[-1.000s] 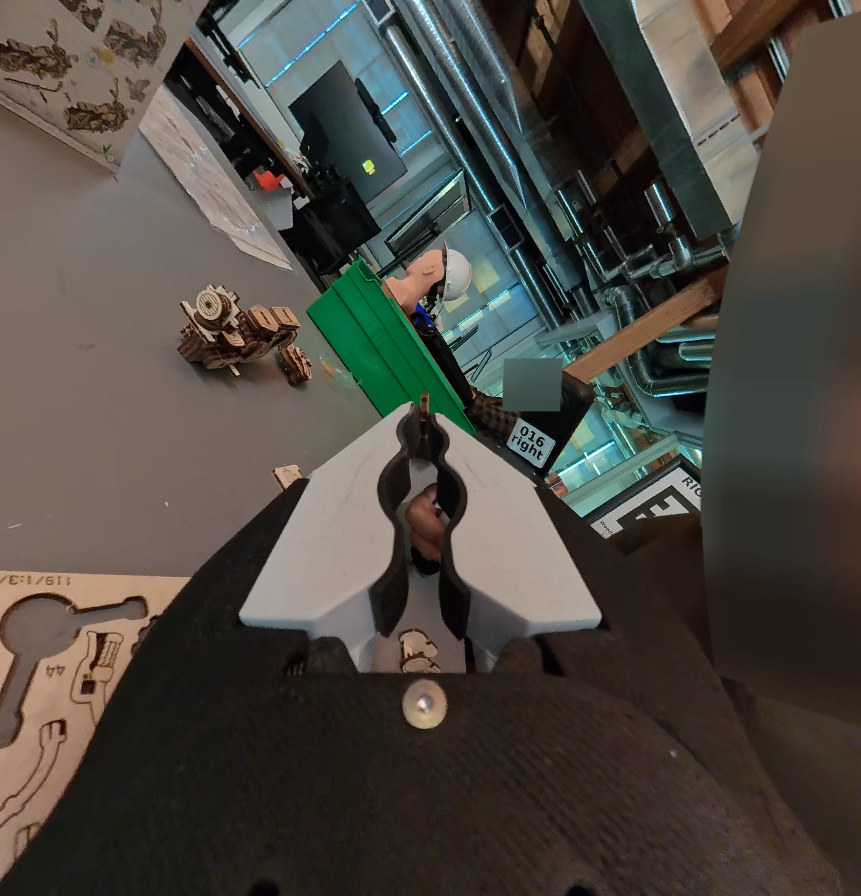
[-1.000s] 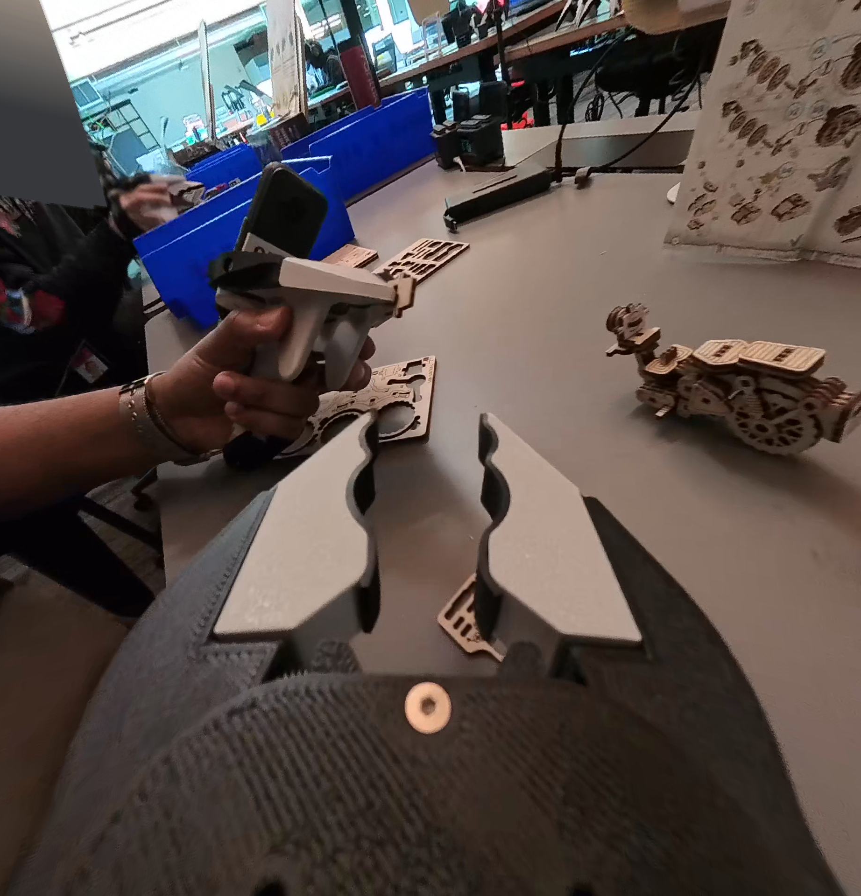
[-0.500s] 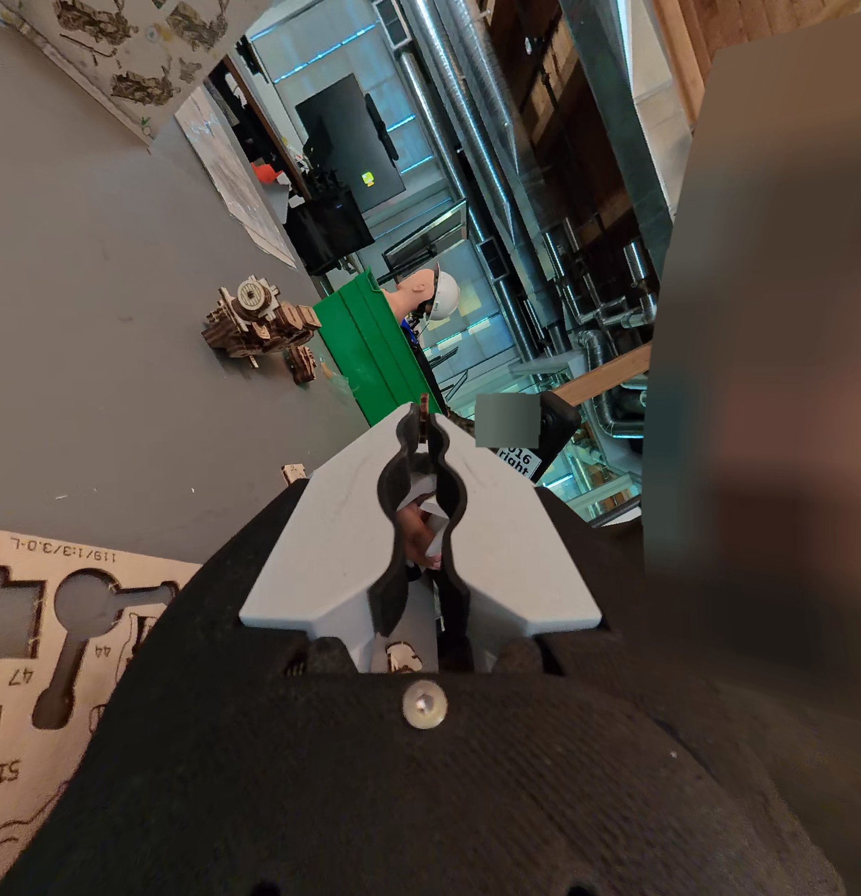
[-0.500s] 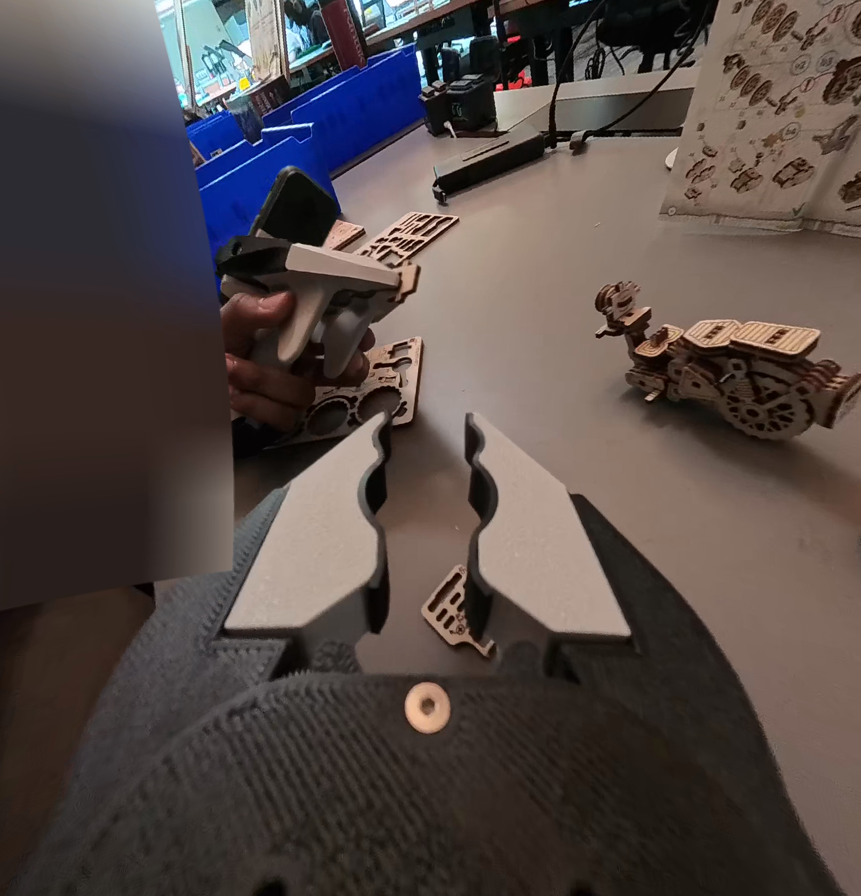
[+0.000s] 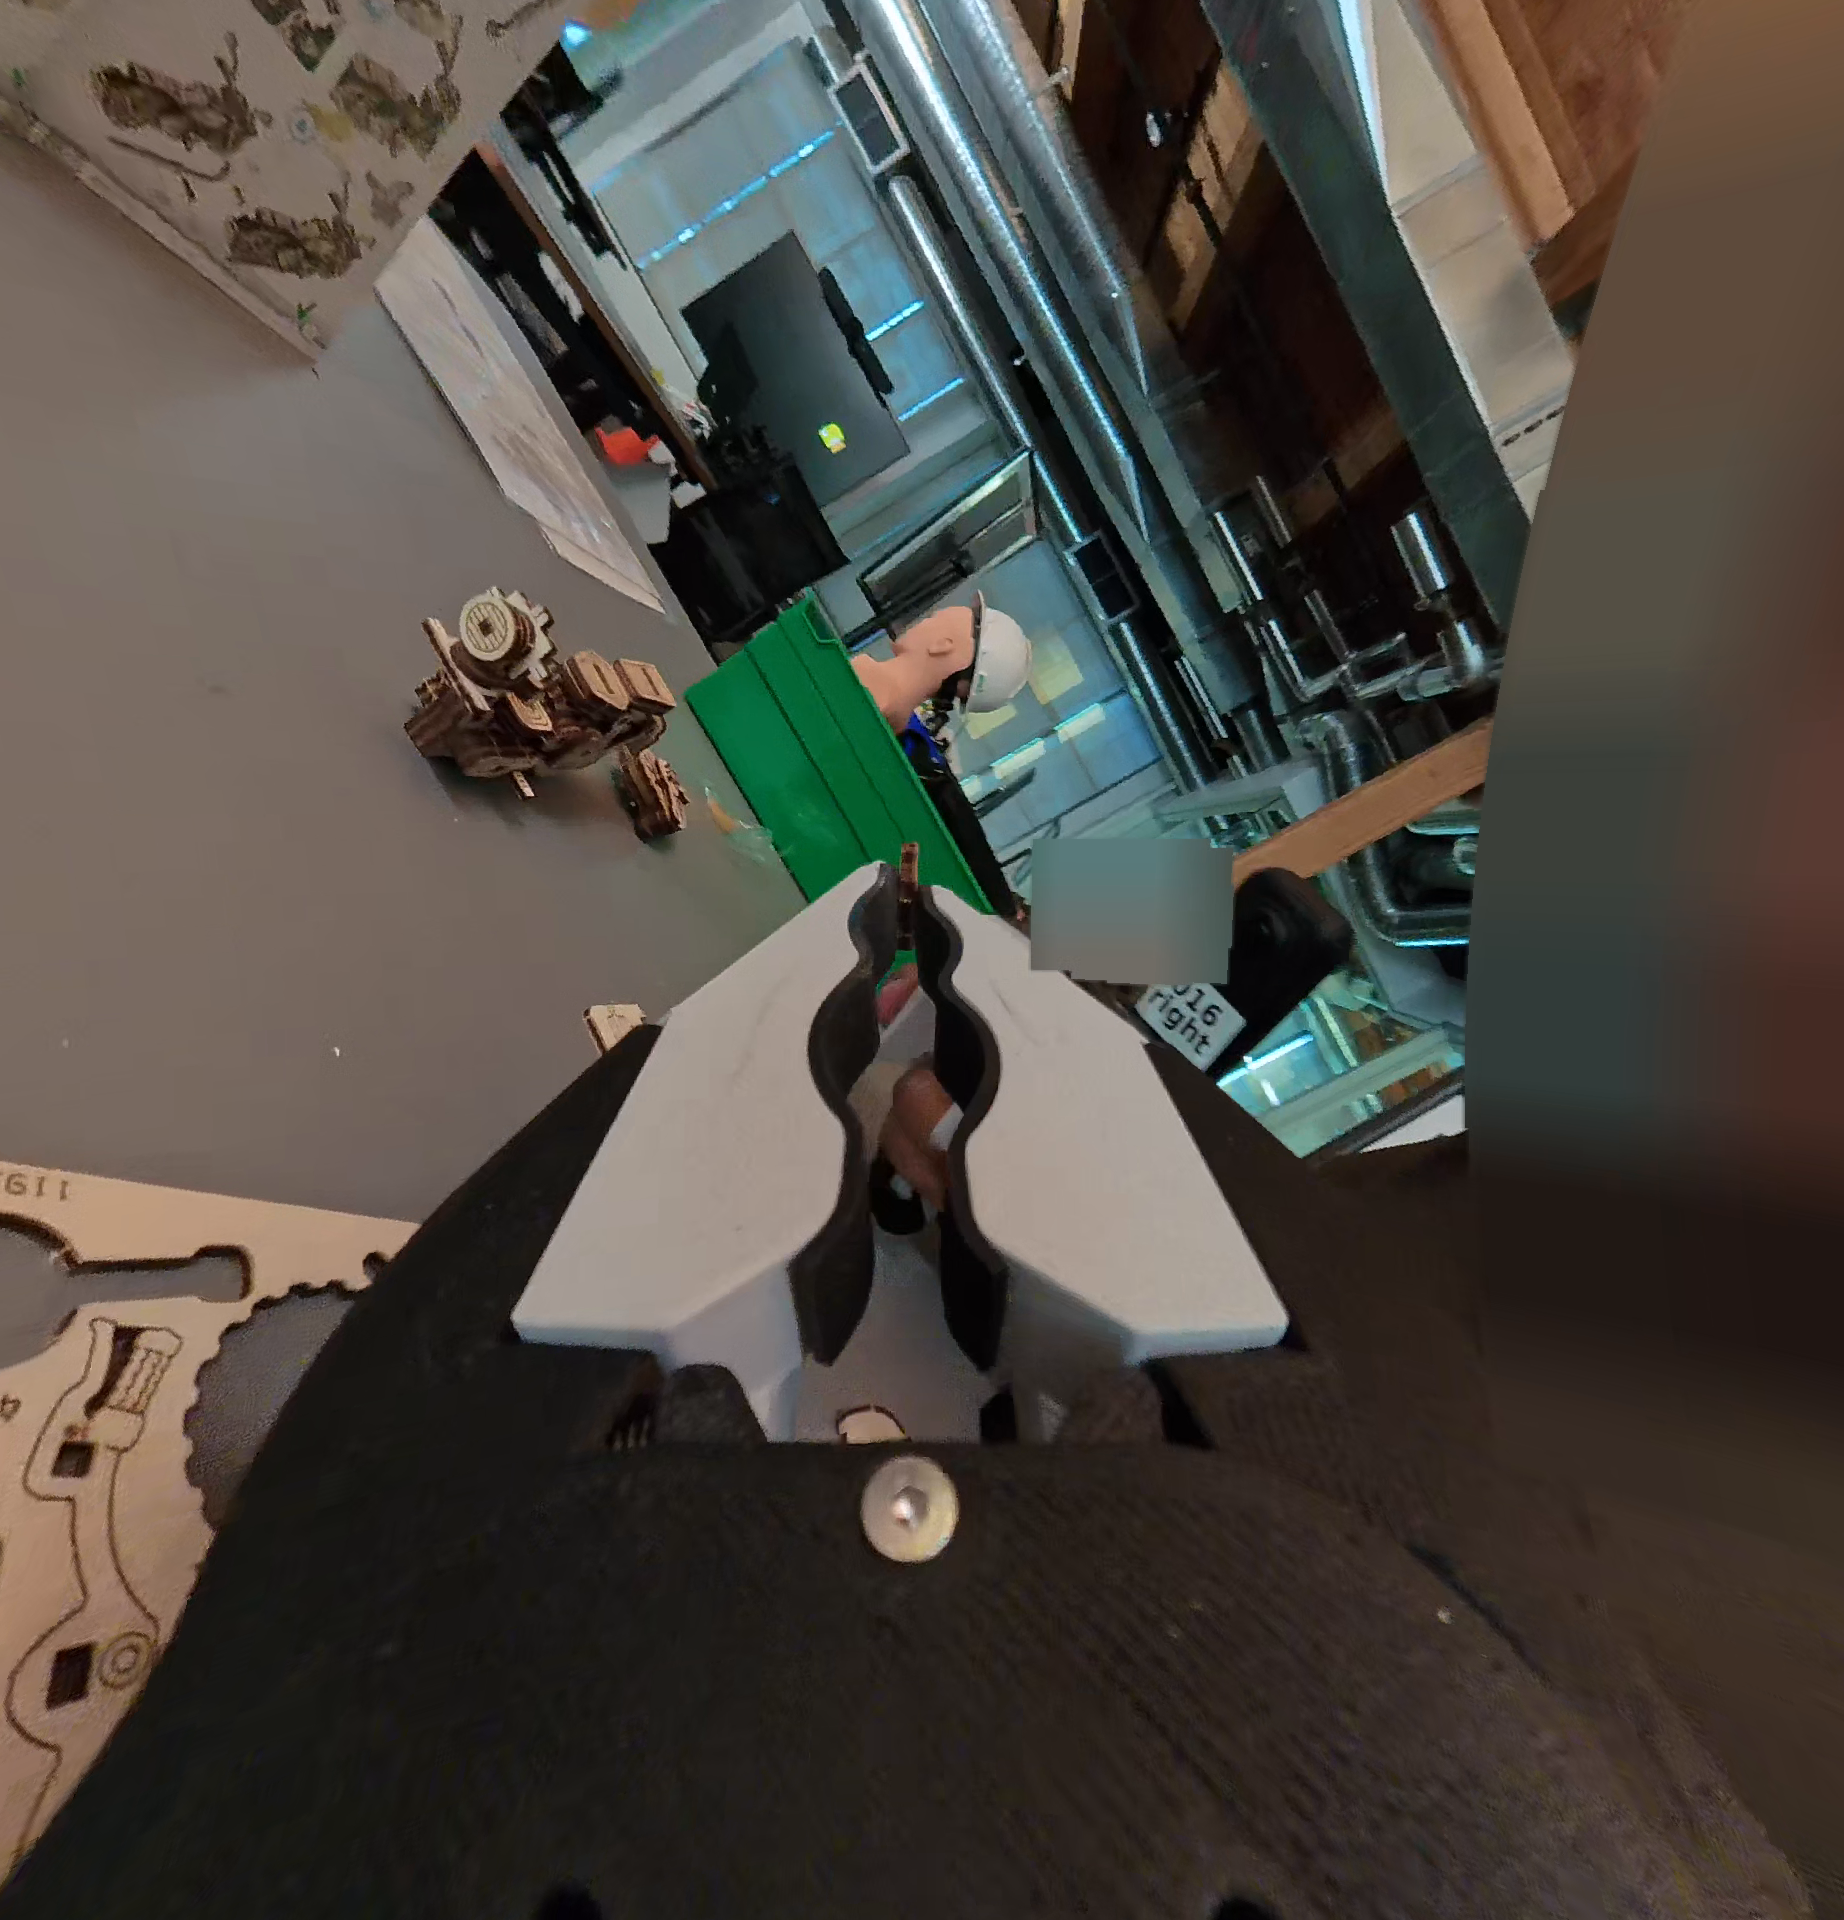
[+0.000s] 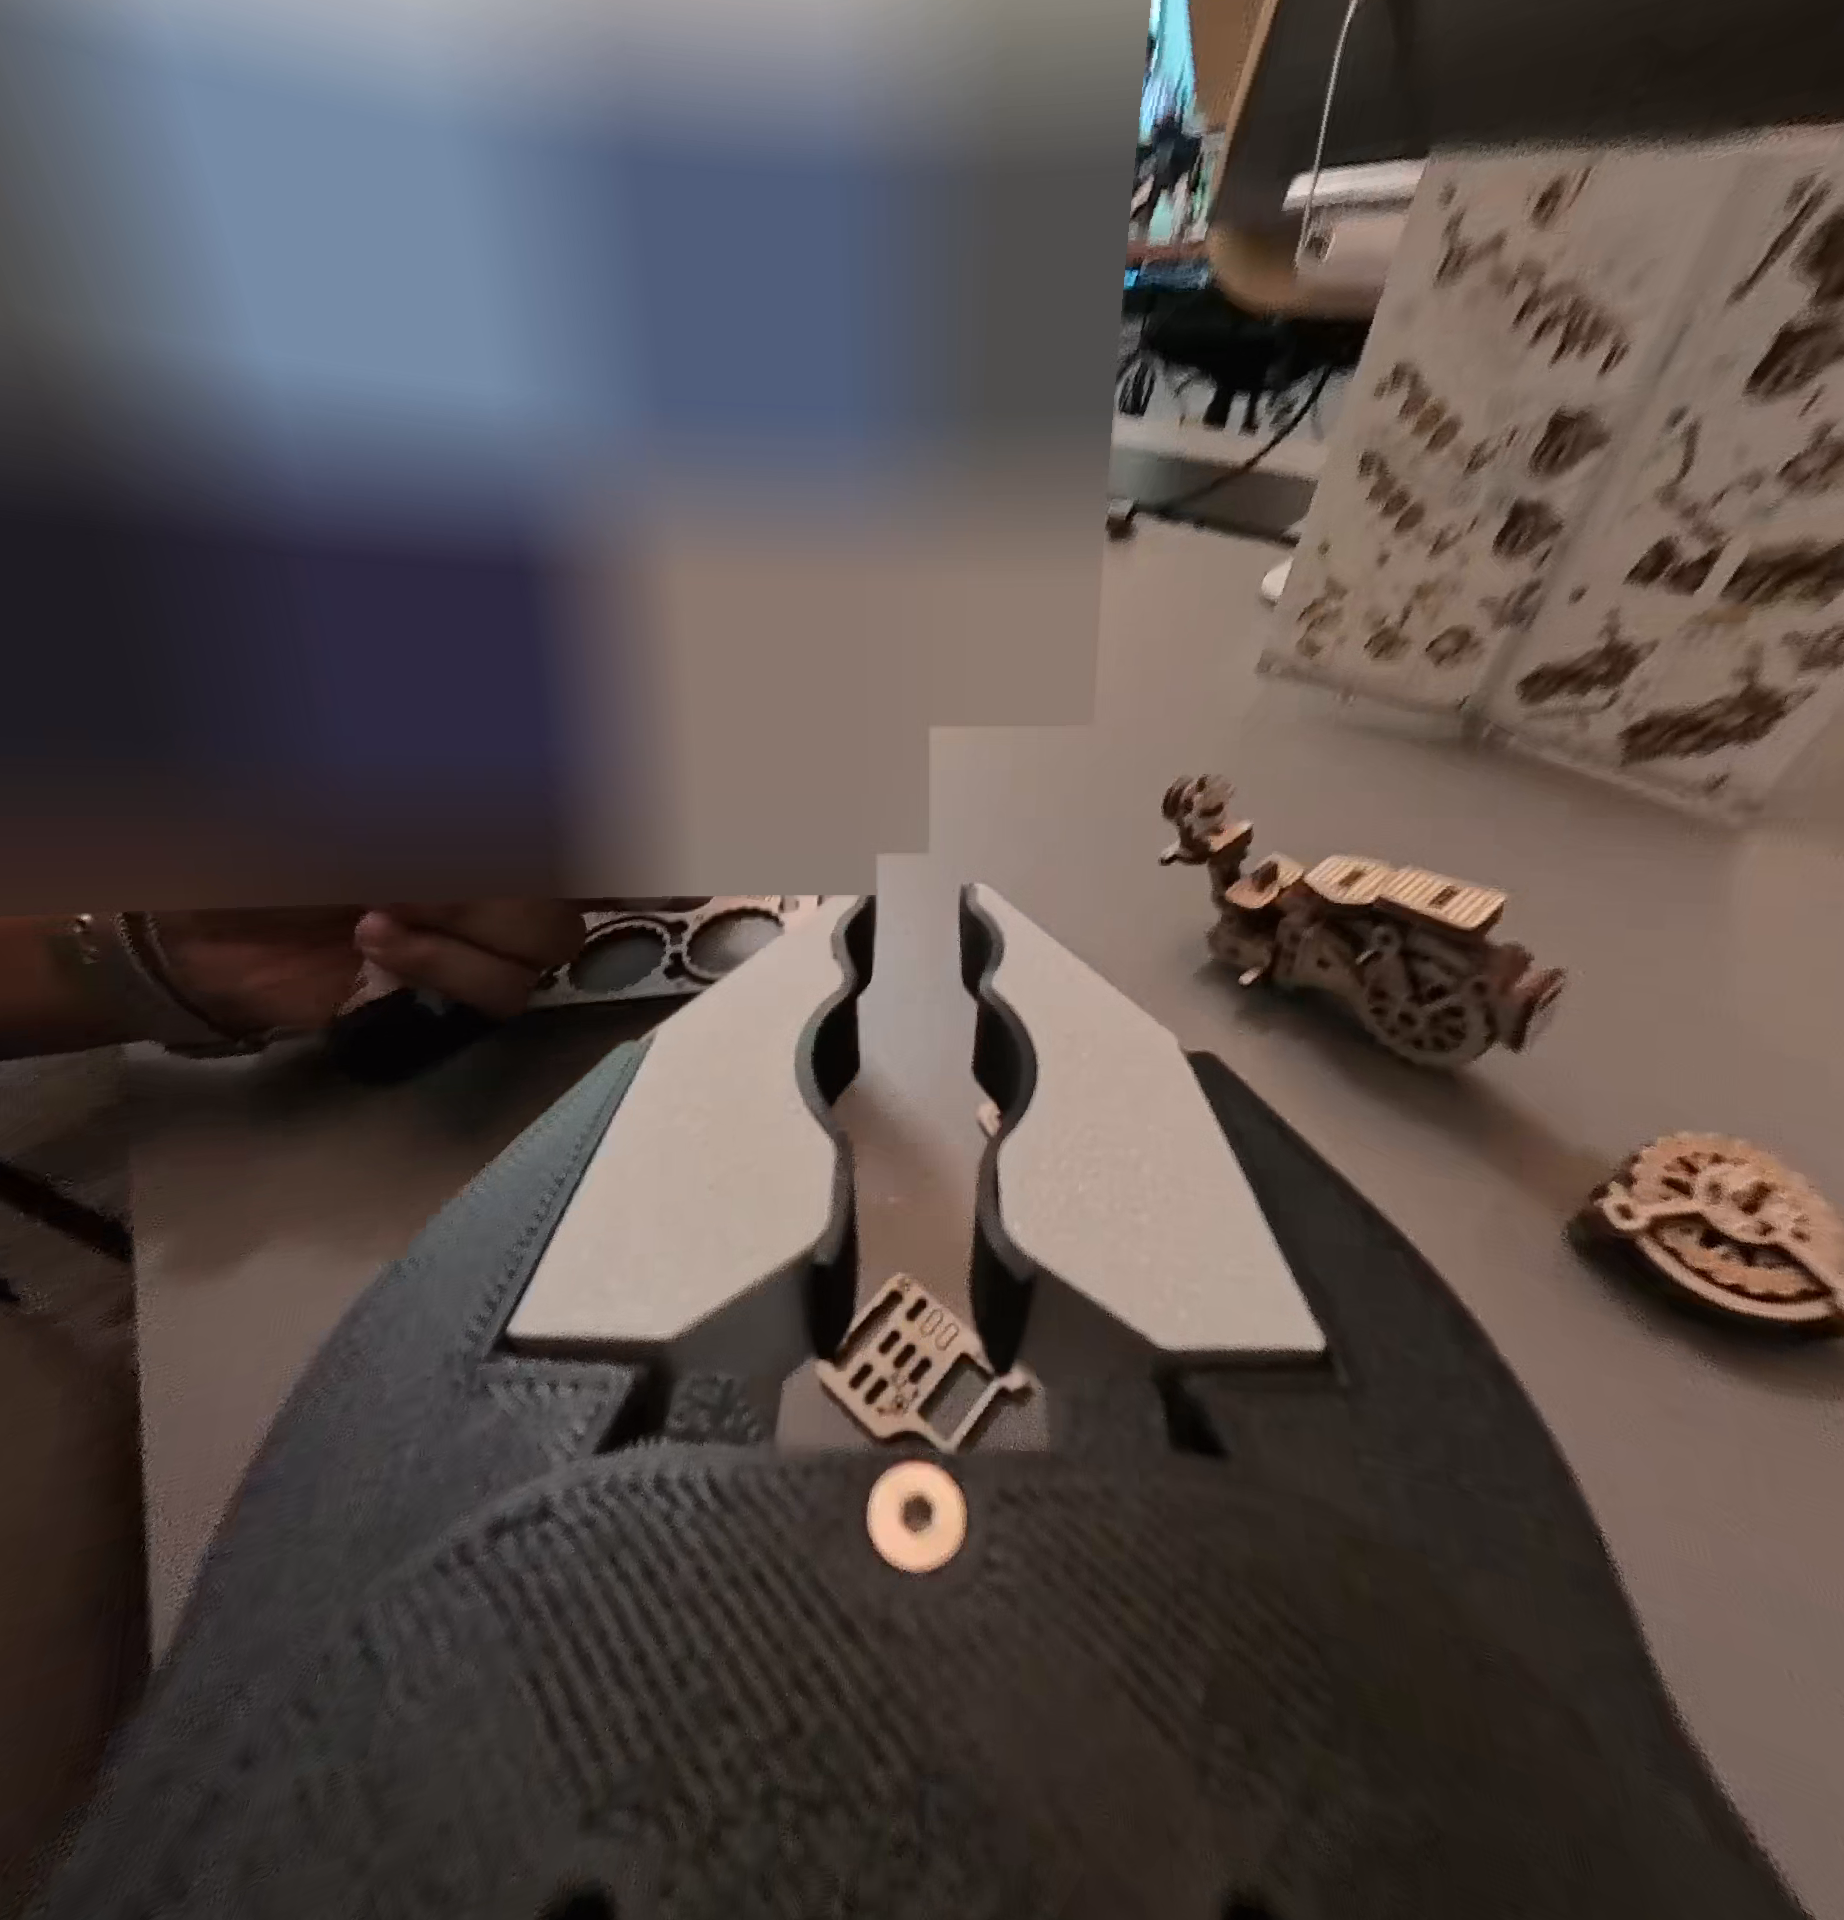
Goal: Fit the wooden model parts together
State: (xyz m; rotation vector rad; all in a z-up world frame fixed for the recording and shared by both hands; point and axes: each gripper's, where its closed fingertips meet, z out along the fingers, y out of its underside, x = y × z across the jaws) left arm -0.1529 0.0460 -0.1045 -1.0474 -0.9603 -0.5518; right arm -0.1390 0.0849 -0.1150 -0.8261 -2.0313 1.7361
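Note:
My left gripper [image 5: 905, 902] is shut on a thin wooden part [image 5: 907, 868] that sticks up edge-on from its tips, held above the grey table [image 5: 222, 831]. My right gripper [image 6: 918, 914] is open with a narrow gap, low over the table. A small flat slotted wooden part [image 6: 913, 1361] lies between the bases of its fingers. The part-built wooden motorcycle [image 6: 1354, 935] stands to the right of it, and also shows in the left wrist view [image 5: 528, 707]. A round wooden gear assembly [image 6: 1728, 1236] lies nearer on the right.
A punched wooden sheet [image 5: 87, 1403] lies at the lower left, and another [image 6: 679, 945] by a person's hand [image 6: 274, 977]. An instruction sheet [image 6: 1624, 468] stands at the back right. A green bin [image 5: 824, 758] sits past the table edge. A small loose wheel part [image 5: 653, 795] lies beside the motorcycle. Across from one pair of fingers to the other is roughly 5 centimetres. The part-built wooden motorcycle [image 6: 1354, 935] lies around 11 centimetres away from my right fingertips. It is also in sight in the left wrist view [image 5: 603, 727].
My right gripper has swung right and dropped lower, and its fingers have narrowed. The flat slotted part now shows between them. My left gripper stays shut on its part.

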